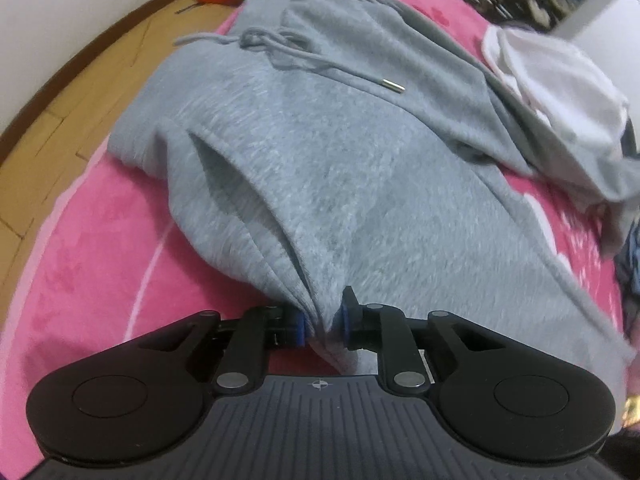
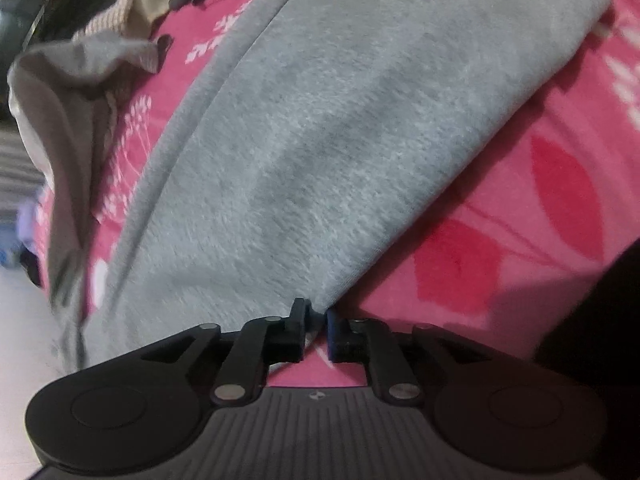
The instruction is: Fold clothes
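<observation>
Presently the left gripper (image 1: 325, 322) pinches a bunched fold of the grey sweatpants (image 1: 320, 152), jaws nearly closed on the cloth. Likewise the right gripper (image 2: 317, 322), jaws narrow, nips the garment's lower edge (image 2: 328, 304). Beyond both, the sweatpants lie spread over the pink blanket (image 2: 520, 220), drawstring (image 1: 280, 50) uppermost; a white garment (image 1: 560, 92) rests alongside.

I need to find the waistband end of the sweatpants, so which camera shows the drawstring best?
The left wrist view. There the drawstring lies knotted across the grey sweatpants, its metal tip plainly visible. The right wrist view shows only plain grey fabric of the sweatpants on the pink blanket, with no drawstring in sight.
</observation>
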`<state>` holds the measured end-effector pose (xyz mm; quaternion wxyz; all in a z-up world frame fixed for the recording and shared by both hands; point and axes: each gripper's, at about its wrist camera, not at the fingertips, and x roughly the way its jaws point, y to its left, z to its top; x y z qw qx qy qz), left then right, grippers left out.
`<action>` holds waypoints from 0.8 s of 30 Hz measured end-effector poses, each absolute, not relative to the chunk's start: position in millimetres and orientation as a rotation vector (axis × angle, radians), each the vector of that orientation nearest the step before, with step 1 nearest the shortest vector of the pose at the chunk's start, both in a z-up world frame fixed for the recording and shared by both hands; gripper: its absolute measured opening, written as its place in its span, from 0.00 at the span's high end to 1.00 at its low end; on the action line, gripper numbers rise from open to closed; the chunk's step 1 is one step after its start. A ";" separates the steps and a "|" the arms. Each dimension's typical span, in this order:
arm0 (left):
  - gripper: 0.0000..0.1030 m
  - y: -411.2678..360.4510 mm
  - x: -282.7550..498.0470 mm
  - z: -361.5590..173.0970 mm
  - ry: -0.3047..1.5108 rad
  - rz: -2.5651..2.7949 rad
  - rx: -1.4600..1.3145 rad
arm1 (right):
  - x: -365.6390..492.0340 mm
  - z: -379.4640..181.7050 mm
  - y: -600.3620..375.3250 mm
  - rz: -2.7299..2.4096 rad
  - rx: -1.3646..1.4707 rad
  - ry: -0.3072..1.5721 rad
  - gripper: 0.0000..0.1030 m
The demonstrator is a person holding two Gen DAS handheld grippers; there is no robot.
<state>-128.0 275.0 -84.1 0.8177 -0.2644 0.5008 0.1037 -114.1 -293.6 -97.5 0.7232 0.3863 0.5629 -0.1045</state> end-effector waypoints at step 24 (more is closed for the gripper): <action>0.74 197.5 -82.6 -57.6 1.063 -0.210 -0.226 | -42.3 -68.1 -387.8 -0.192 0.083 1.321 0.95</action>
